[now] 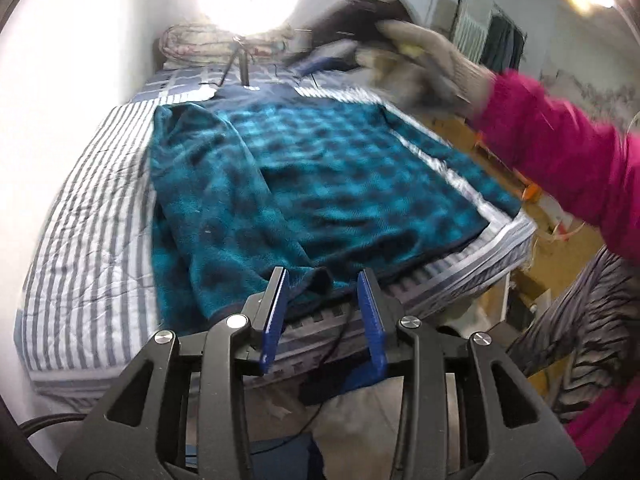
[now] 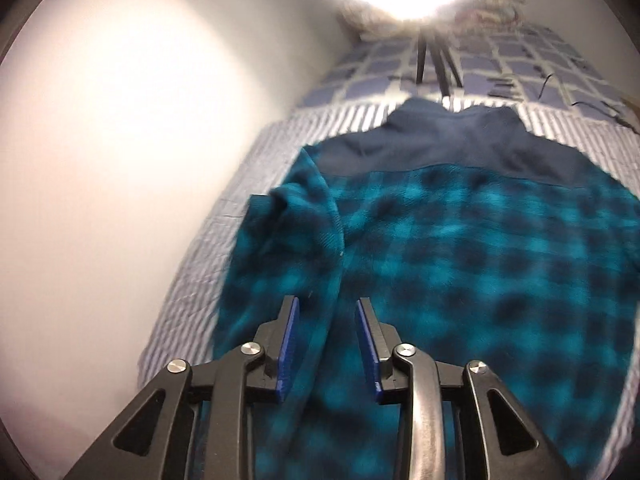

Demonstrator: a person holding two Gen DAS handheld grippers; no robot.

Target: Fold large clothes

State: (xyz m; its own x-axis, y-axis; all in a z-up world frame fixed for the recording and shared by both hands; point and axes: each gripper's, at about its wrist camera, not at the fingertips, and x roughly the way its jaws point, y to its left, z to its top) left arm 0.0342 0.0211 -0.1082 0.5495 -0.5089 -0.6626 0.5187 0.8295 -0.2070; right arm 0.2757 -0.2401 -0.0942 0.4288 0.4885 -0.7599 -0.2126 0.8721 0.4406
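Clearly, my left camera gives the wider room: the teal plaid fleece top [image 1: 304, 184] lies spread flat on the striped bed [image 1: 92, 216], one sleeve folded down its side at 9 o'clock, and the hem runs along the near edge of the bed. My left gripper [image 1: 322, 276] hangs at that hem with its blue fingers [image 1: 276, 312] parted; a dark fold of the hem sits in the gap, but I see neither finger pressing on it. At 2 o'clock a gloved hand [image 1: 436, 60] in a pink sleeve [image 1: 560, 152] crosses above the bed, smeared by blur, so I cannot make out what it carries. A lamp on a tripod [image 1: 240, 60] burns out the top of the view.

From the right camera I see what the left one misses: the navy yoke and collar [image 2: 452, 144] at 12 o'clock, up toward the checked quilt [image 2: 500, 64]. My right gripper [image 2: 326, 304] hovers over the plaid with its fingers [image 2: 290, 340] apart and nothing held. Glare hides the head of the bed, and the fleece is cut off at 3 o'clock.
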